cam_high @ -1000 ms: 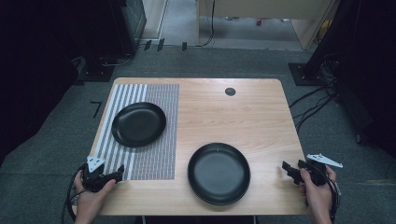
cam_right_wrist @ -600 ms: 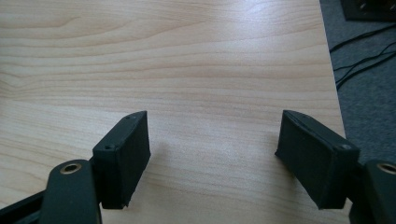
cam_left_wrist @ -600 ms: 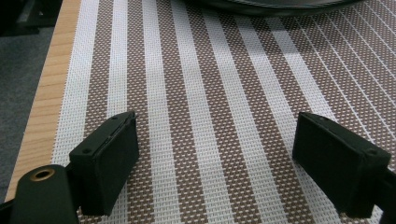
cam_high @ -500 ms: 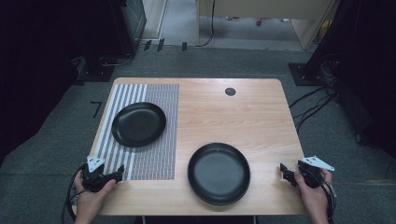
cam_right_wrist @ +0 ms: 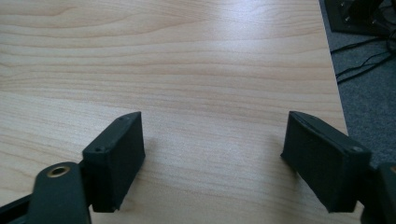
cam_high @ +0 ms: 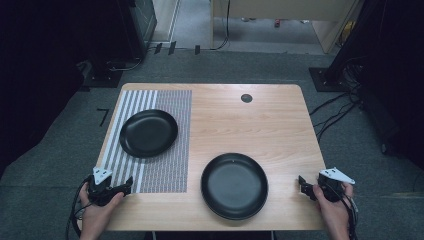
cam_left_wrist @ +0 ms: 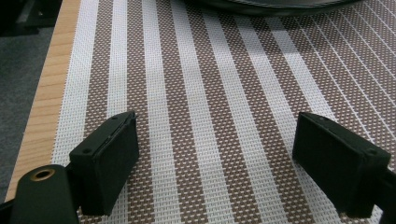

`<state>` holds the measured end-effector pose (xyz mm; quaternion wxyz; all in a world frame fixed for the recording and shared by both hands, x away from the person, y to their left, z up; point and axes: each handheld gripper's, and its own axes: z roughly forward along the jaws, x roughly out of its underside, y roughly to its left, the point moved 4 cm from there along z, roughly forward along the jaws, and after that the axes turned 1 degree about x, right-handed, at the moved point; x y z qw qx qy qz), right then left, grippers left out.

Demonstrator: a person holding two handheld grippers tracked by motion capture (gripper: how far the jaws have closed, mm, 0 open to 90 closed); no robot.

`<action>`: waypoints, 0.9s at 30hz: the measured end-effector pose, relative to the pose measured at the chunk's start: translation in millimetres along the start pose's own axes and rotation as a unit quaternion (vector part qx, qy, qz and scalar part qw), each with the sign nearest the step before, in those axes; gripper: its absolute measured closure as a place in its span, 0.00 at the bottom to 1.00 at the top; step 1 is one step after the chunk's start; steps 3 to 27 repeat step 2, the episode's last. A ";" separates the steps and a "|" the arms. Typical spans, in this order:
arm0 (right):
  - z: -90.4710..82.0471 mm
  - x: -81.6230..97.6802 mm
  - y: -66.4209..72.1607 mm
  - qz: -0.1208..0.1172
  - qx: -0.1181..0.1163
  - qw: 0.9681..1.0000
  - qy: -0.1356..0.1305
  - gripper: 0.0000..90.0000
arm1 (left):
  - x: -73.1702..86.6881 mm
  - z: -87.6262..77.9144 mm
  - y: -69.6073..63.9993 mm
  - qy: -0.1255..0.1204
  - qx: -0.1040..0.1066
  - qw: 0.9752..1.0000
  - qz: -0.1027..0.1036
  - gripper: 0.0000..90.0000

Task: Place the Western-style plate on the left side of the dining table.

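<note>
While the left two-jaw gripper (cam_high: 127, 185) rests at the near-left corner of the light wooden table (cam_high: 260, 120), w/ jaws spread wide over the brown-and-white striped woven placemat (cam_left_wrist: 210, 102) and nothing between them, hardly any change on that side. On the right: right two-jaw gripper (cam_high: 303, 184) shifted slightly inward along the near-right edge vs a sec ago, jaws just been opening, now released, only bare wood between them. Both empty, no contact w/ anything. Larger round black plate (cam_high: 234, 185) sits at the near edge, centre-right, apart from the right gripper. Smaller round black plate (cam_high: 148, 133) lies on the placemat, left side, beyond the left gripper. Probably prep for a reach toward the larger plate; no grasp yet.
</note>
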<state>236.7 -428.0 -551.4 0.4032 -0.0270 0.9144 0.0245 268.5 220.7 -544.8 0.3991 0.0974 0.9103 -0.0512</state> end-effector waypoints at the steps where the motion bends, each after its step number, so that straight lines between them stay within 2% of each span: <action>1: -0.9 -0.5 -1.0 0.007 -0.003 1.000 0.001 0.25 | 0.0 -0.1 0.1 0.000 0.000 1.000 0.000 0.16; 2: -2.2 -1.7 -1.9 0.024 -0.017 1.000 0.001 0.27 | 0.0 -0.2 0.2 0.000 0.001 1.000 0.000 0.16; 27: -2.2 -1.7 -1.9 0.024 -0.017 1.000 0.001 0.27 | 0.0 -0.2 0.2 0.000 0.001 1.000 0.000 0.16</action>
